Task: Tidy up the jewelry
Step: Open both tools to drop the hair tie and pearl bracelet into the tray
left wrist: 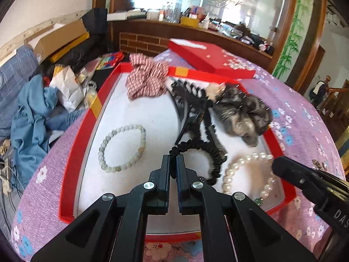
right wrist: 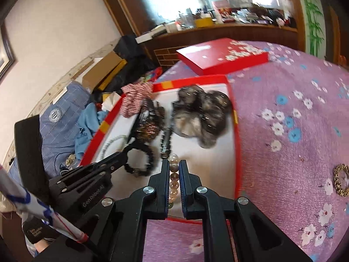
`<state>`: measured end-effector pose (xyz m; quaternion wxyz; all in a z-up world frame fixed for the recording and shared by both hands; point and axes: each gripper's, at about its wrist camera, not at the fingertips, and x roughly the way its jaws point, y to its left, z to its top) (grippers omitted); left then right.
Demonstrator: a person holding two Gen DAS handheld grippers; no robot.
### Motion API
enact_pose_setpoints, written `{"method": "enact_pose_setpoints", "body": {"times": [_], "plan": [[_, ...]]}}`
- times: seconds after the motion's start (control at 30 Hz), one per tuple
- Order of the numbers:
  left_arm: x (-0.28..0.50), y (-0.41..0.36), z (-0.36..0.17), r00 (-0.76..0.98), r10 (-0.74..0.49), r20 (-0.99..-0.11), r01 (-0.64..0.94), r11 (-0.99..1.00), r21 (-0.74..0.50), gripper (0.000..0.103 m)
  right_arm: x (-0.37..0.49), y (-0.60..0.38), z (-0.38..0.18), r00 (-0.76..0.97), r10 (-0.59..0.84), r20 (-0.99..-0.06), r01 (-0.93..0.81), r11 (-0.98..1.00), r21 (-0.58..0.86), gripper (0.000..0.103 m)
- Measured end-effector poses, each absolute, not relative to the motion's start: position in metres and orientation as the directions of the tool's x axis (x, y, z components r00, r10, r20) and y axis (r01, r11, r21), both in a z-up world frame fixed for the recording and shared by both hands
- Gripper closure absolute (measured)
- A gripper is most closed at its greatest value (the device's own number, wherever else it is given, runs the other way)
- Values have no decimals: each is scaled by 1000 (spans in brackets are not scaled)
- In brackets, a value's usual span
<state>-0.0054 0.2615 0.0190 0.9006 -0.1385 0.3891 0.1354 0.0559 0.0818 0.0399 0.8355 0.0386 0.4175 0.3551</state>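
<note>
Two claws were working over the red tray (left wrist: 76, 131) on the purple flowered table (left wrist: 305, 113). In the left wrist view, your left claw (left wrist: 173, 159) was closed on the black coiled hair tie (left wrist: 209, 150), beside the green bead bracelet (left wrist: 122, 146). In the right wrist view, your right claw (right wrist: 174, 166) stood narrow around the pearl bracelet (right wrist: 174, 174). Most pieces already lay in the tray; a leopard hair tie (right wrist: 341, 182) remained outside, so I think some sorting was left.

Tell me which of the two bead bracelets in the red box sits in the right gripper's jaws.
The white pearl bracelet, between the right gripper fingers. The greenish-grey bead bracelet lies untouched on the box's left side.
</note>
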Motion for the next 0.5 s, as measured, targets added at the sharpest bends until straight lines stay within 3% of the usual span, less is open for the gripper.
{"method": "enact_pose_setpoints", "body": {"times": [0.5], "plan": [[-3, 256, 16, 646, 192, -739, -368, 926, -81, 97, 55, 79, 20, 430, 564, -705, -544, 785, 296, 92]]}}
